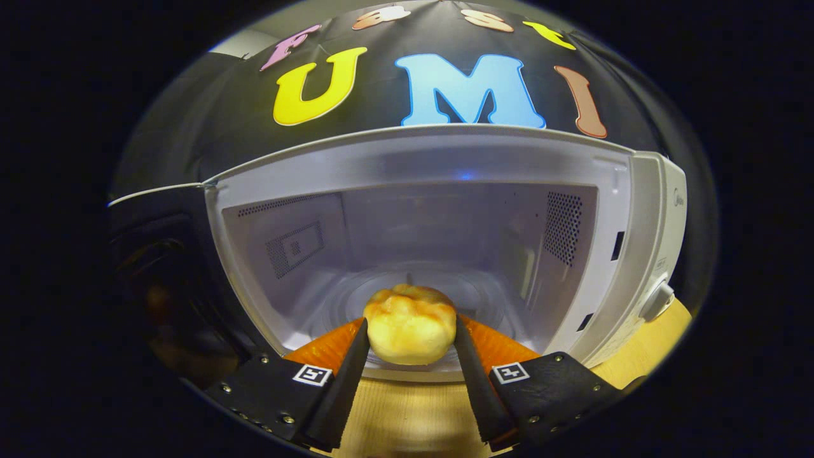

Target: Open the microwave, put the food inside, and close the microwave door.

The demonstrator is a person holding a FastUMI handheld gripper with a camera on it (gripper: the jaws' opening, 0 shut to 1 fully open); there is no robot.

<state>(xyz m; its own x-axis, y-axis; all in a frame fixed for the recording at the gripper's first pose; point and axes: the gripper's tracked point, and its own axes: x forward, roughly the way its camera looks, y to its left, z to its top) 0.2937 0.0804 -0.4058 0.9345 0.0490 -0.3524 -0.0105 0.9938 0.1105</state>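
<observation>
Two fingers of the hand-held gripper are pressing against the sides of a golden bread roll, one on each side, so the roll is sitting clamped between them. It is hanging at the mouth of the white microwave, just above the front sill of the open cavity. Behind the roll, the round glass turntable is lying on the cavity floor, and the pale inner walls are showing perforated vent panels on the left and right sides. The microwave door is standing swung open to the left, dark and nearly edge-on, with dim reflections in its glass. To the right of the cavity, the control panel is curving away, carrying a round knob near its lower end. The microwave is resting on a light wooden table, whose grain is showing beneath the fingers and beside the knob. Black cloth is hanging behind the appliance.
</observation>
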